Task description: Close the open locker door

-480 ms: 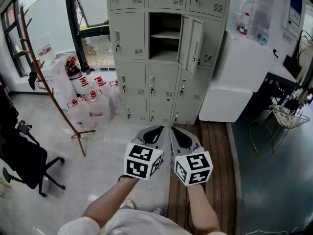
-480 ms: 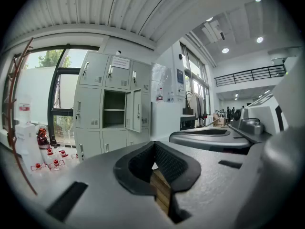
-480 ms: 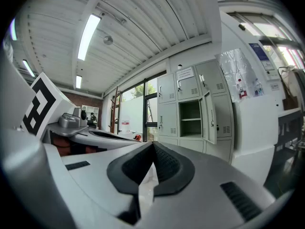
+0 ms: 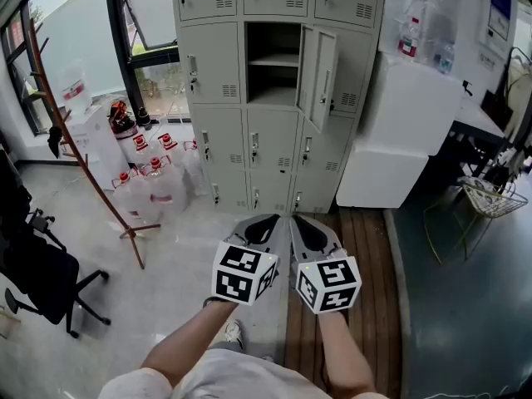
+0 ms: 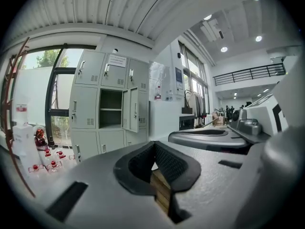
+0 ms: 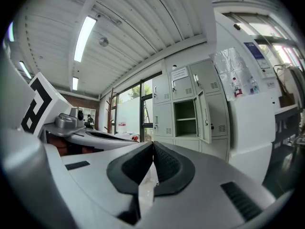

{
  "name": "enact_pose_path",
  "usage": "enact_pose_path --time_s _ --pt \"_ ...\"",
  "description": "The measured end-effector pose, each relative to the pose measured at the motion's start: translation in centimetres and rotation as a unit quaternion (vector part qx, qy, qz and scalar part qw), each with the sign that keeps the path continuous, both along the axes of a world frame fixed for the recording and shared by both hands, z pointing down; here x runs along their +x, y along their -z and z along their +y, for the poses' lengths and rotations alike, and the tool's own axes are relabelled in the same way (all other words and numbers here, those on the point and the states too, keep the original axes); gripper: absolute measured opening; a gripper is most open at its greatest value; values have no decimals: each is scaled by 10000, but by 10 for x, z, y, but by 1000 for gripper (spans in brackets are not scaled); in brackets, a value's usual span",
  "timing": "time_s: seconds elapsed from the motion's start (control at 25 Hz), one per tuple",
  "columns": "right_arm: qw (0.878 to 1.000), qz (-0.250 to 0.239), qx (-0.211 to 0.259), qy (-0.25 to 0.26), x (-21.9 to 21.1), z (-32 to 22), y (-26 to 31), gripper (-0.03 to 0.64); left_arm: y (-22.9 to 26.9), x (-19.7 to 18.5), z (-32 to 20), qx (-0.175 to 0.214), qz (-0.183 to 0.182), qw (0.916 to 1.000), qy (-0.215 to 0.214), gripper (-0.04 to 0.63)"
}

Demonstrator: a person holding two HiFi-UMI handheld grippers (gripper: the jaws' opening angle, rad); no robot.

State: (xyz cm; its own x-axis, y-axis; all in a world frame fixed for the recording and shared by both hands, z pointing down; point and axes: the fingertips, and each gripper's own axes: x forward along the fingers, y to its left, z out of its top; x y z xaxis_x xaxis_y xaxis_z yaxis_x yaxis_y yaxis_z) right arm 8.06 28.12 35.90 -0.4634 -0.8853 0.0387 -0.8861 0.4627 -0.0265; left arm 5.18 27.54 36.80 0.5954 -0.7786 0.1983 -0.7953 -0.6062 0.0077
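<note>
The locker door (image 4: pixel 322 66) is seen standing ajar, swung out to the right of its open compartment (image 4: pixel 273 61), in the second row of the grey locker bank (image 4: pixel 218 65). It is straight ahead and well apart from both grippers. A shelf (image 4: pixel 274 59) is shown inside the compartment. The left gripper (image 4: pixel 266 221) and right gripper (image 4: pixel 298 221) are held side by side, low in the head view, over the edge of the wooden floor strip (image 4: pixel 357 248). Both pairs of jaws are pressed together, with nothing caught between them. Water bottles (image 4: pixel 158 181) are clustered at the lockers' left foot, near a coat stand (image 4: pixel 129 227). A white cabinet (image 4: pixel 399 140) is set just to the right.
</note>
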Motion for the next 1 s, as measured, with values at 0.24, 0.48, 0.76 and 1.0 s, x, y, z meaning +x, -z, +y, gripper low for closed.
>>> enact_pose_path --time_s 0.24,0.48,0.76,1.0 --pt "10000 49 38 38 3 -20 1 5 1 6 -21 22 32 10000 -18 6" --pt "9999 95 44 -15 3 -50 -2 5 -1 5 -54 34 86 9999 -87 6" --pt "9998 169 -14 -104 -11 -102 -2 5 -1 -9 -109 -17 150 9997 -204 6" --pt "9997 141 -17 -187 -26 -151 8 5 8 -27 -162 -43 215 9994 -274 6"
